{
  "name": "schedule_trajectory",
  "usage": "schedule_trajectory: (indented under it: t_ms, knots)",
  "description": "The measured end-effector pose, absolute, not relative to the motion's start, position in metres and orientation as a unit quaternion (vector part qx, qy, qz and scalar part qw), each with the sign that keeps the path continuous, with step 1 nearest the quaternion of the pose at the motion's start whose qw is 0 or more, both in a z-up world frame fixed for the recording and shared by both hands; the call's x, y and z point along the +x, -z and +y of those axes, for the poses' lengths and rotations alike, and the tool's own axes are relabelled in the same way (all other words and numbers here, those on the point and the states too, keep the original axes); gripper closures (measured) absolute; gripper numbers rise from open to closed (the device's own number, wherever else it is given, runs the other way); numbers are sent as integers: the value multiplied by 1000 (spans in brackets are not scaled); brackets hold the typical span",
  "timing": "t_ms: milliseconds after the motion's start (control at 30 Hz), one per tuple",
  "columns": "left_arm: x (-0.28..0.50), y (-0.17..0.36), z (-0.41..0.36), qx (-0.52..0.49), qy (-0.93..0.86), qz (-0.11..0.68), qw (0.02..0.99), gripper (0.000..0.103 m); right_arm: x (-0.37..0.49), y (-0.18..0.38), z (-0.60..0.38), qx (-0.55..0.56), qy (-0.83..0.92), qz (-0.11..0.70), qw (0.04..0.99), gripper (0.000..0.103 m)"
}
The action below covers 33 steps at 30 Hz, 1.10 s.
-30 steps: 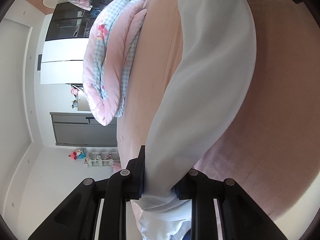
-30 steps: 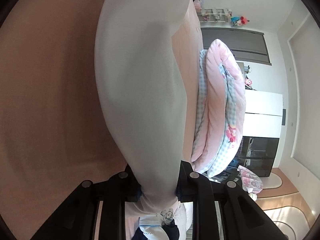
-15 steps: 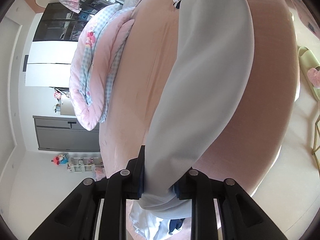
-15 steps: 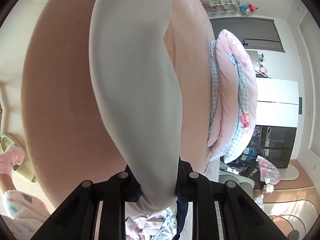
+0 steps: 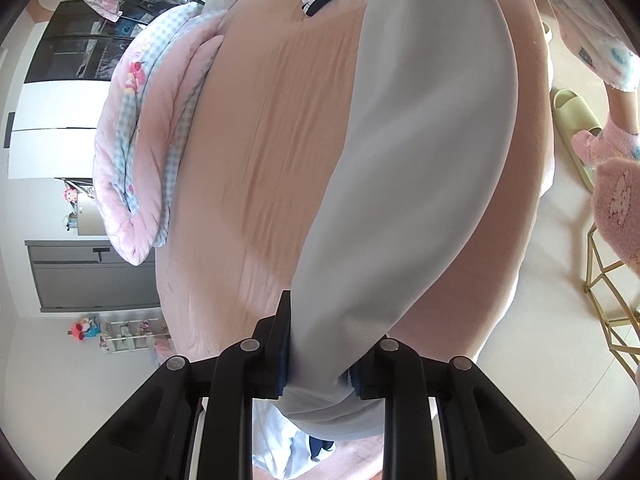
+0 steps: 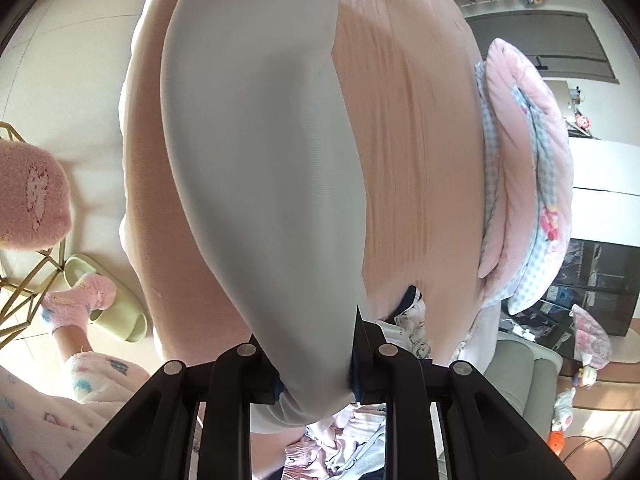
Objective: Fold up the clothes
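Garment (image 5: 420, 152) pale grey-blue; bed (image 5: 260, 140) peach-pink; quilt (image 5: 140, 128) pink, blue gingham; slipper (image 6: 116, 312) pale green; sock (image 6: 76, 300) pink.

I see one pale grey-white garment (image 5: 420, 168), smooth fine-knit fabric, stretched lengthwise as a taut sagging band above the pink bed (image 5: 256, 140). One bunched end is pinched at the left wrist view, the other at the right (image 6: 256, 152). A heap of unfolded clothes (image 6: 348, 444) lies on the bed.
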<state>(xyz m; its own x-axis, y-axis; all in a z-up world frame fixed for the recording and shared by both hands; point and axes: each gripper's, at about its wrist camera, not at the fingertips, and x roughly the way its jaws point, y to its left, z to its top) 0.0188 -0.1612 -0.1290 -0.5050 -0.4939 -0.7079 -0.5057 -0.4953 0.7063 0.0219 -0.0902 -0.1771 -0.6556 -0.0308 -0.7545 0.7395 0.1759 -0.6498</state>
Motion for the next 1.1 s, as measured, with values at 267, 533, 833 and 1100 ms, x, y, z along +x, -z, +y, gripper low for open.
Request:
schedule_trajectory:
  t_ms: [267, 533, 833, 1100]
  knots:
    - [-25, 109, -181, -546, -706, 445, 66, 81, -33, 153, -101, 370, 563, 629, 388, 81]
    - [-95, 97, -220, -611, -704, 349, 94, 81, -96, 144, -119, 470, 531, 566, 420, 80]
    - [-138, 112, -240, -646, -689, 306, 119, 81, -128, 148, -120, 502, 529, 530, 433, 80]
    - [-177, 133, -259, -681, -675, 251, 132, 81, -173, 158, -114, 565, 527, 452, 447, 78]
